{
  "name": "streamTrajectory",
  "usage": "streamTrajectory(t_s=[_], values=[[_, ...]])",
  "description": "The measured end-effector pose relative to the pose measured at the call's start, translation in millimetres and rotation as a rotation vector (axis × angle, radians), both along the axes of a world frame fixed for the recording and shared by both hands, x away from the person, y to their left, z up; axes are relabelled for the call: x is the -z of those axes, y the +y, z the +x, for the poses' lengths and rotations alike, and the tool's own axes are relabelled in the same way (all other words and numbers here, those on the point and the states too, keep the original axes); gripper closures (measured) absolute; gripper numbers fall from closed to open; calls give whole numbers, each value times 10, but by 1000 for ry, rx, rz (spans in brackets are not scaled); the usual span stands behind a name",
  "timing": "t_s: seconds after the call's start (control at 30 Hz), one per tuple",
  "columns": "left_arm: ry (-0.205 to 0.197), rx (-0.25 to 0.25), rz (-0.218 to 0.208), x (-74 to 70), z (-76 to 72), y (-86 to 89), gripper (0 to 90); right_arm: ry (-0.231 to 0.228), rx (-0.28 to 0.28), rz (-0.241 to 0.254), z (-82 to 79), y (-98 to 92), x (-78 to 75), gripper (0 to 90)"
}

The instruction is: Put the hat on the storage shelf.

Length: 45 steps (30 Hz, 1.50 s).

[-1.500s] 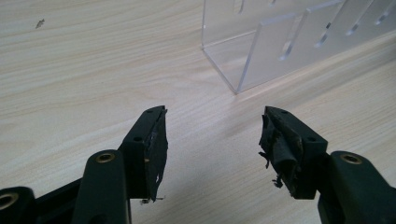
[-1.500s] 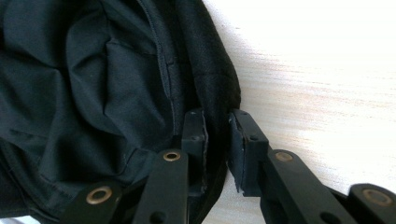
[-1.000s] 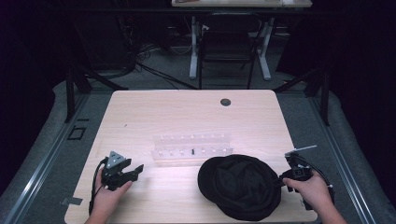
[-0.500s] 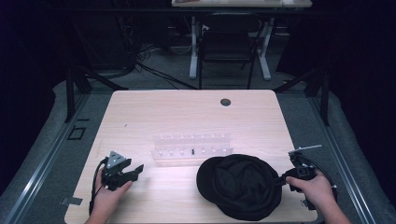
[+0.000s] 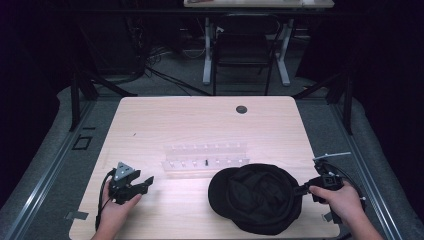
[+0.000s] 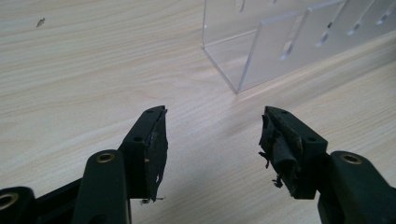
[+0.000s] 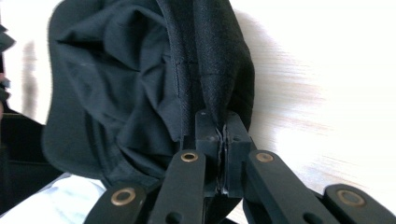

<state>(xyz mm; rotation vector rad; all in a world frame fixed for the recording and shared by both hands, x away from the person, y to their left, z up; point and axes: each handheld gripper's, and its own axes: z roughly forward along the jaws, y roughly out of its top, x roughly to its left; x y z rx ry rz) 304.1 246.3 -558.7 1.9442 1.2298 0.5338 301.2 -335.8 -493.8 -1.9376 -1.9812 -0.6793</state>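
While the left gripper (image 5: 145,181) sits just as it did a sec ago, near-left on the table (image 5: 200,120) w/ jaws apart and nothing betw. them, the right gripper (image 5: 299,190) has changed: its jaws have just been closing and are now clamped tight on the rim of the black cap (image 5: 257,197), fabric pinched betw. the pads in the right gripper view (image 7: 223,135). Compared w/ the earlier frames, the right hand (image 5: 342,200) has shifted a bit; the cap's right edge now looks drawn toward the gripper, whereas before it lay rounder and flatter. Cap is at the near-right of the table, just near of the clear acrylic rack (image 5: 205,156), brim pointing left, right rim in the jaws. Rack hasn't moved: center of the table, slots along its length, one small dark item in a middle slot. In the left gripper view the rack's end (image 6: 280,42) shows beyond and to the right of the spread jaws, apart from them, bare wood under the gripper (image 6: 212,140). Left hand (image 5: 117,210) cups its gripper from the near side, cable looping to the left.
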Motion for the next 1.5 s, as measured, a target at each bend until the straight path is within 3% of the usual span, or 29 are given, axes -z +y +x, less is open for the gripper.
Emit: streamTrajectory(t_s=[0.07,0.17,0.27,0.3,0.37,0.47,0.5,0.57,0.63,0.7,0.73,0.87,1.0,1.17,1.23,1.27,1.43,1.5], values=[[0,0,0,1,1,-1,414,-20,-9,53,-1,-9,-32,880],[2,0,0,2,0,-2,413,-22,-7,56,-2,4,-88,880],[2,-1,0,4,0,-4,414,-46,20,39,-7,61,-141,880],[-1,-3,-2,7,1,-6,414,-36,-16,28,4,49,-169,880],[-2,-4,-2,7,1,-6,415,-41,-31,18,6,62,-199,880],[1,-3,1,3,0,-2,415,-50,-1,-2,0,137,-260,880],[1,-3,1,3,0,-1,415,-41,-40,-6,13,128,-287,880],[1,-3,1,2,-1,-1,415,-48,-17,-5,11,164,-312,880],[-8,-5,-1,5,0,-2,415,-45,-58,-37,30,195,-384,880],[-8,-6,-2,5,0,-1,415,-48,-45,-34,29,216,-396,880],[-8,-5,1,4,1,2,415,-40,-77,-59,43,228,-447,880],[-7,-4,-1,5,2,0,415,-49,-57,-80,57,304,-542,879],[-9,-5,-2,5,3,0,416,-48,-83,-85,75,327,-632,878],[-9,-2,1,2,2,3,415,-64,-72,-83,80,412,-769,878],[-4,0,4,-4,1,5,415,-63,-106,-75,85,425,-840,879],[-4,0,4,-4,1,5,415,-69,-87,-66,82,456,-866,879],[-10,-2,2,1,1,3,416,-83,-123,-69,69,518,-1016,879],[-10,-2,2,0,1,3,415,-93,-108,-66,57,547,-1063,880]])
